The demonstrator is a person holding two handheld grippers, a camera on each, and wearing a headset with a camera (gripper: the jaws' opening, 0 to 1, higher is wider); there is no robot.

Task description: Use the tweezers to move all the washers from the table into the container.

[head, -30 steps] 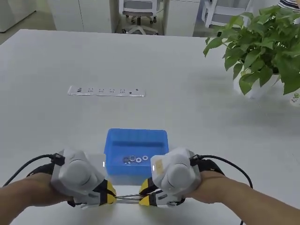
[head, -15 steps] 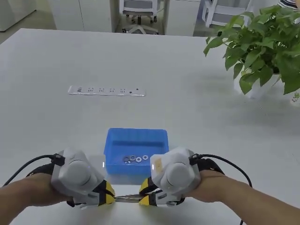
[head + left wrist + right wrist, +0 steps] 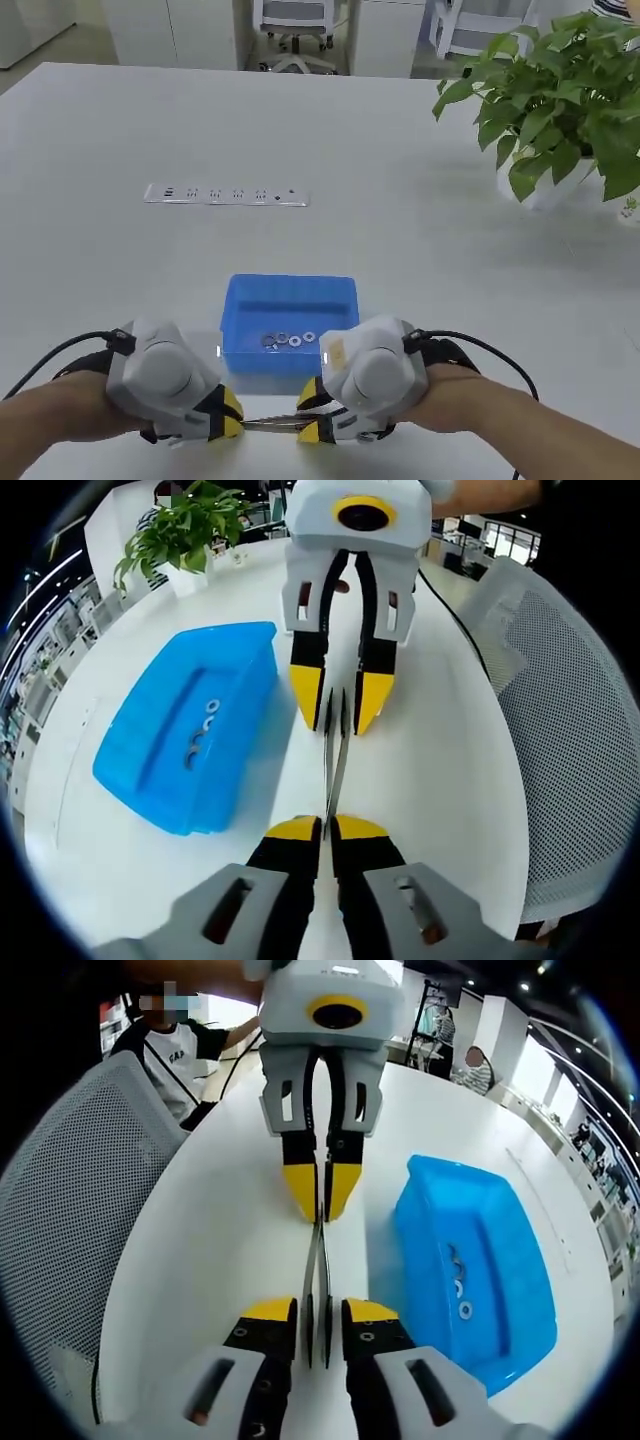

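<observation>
Thin metal tweezers lie level between my two grippers, just in front of the blue container. My left gripper is shut on one end of the tweezers. My right gripper faces it and is closed on the two spread arms. In the left gripper view the container sits to the left. Several washers lie inside the container near its front wall, and they also show as washers in the right gripper view.
A white power strip lies on the table beyond the container. A potted plant stands at the back right. A mesh chair is close behind the table's near edge. Office chairs stand past the far edge.
</observation>
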